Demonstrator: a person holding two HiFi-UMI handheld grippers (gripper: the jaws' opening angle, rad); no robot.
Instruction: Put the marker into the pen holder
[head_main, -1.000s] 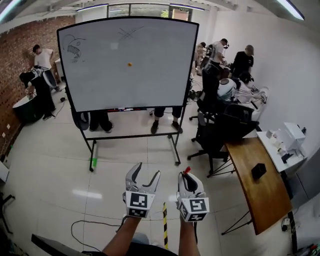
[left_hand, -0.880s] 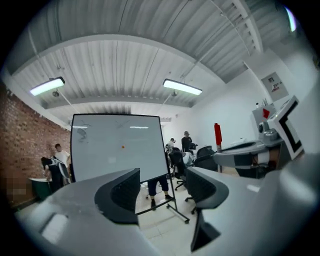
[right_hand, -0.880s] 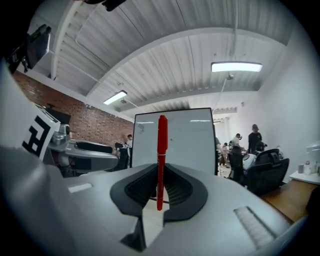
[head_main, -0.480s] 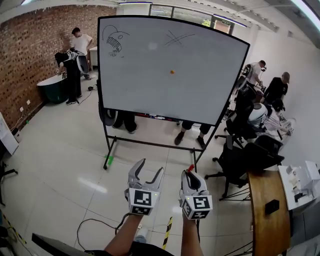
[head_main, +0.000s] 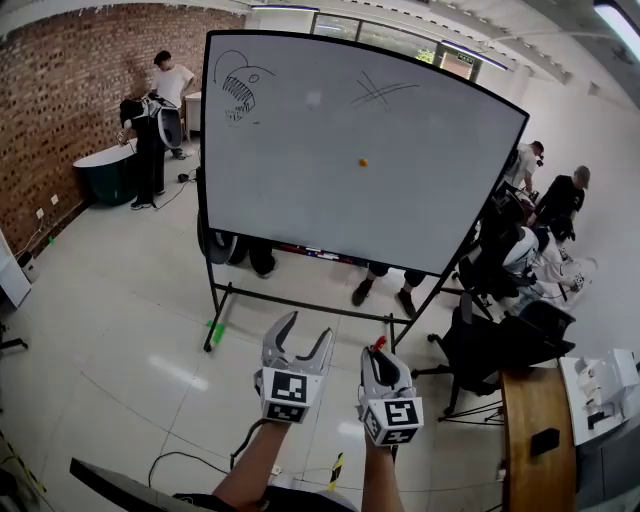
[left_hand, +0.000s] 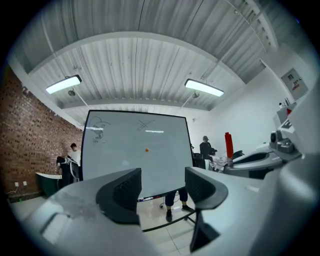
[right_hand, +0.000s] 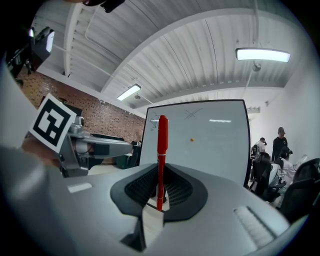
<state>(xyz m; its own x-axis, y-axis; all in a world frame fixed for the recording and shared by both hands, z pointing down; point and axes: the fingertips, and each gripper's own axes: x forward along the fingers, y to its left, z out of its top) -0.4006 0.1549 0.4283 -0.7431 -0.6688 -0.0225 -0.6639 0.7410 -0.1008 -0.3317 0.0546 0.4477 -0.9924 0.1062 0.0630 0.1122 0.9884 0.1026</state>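
people (head_main: 384, 287): upper bodies hidden behind whiteboard (head_main: 350, 150); legs only
marker (head_main: 378, 343): red tip only, above right gripper (head_main: 377, 353)
wooden desk (head_main: 530, 395): cropped, lower right edge

Red marker, white board, red-brown brick.
The marker (right_hand: 162, 150) is bright red all over. The right gripper (head_main: 378, 352) and left gripper (head_main: 307, 330) are pale grey with black ribbed pads (right_hand: 140, 187), and their cubes (head_main: 288, 393) carry black-and-white square patterns. Far ahead, the whiteboard (head_main: 350, 150) is white in a black frame, with black scribbles and one orange dot (head_main: 363, 161). The brick wall (head_main: 60, 110) at far left is red-brown. The floor (head_main: 120, 330) is pale tile, with yellow-and-black striped tape (head_main: 338, 468) near. At right, the desk (head_main: 535, 395) is brown wood and the chairs (head_main: 490, 340) are black.
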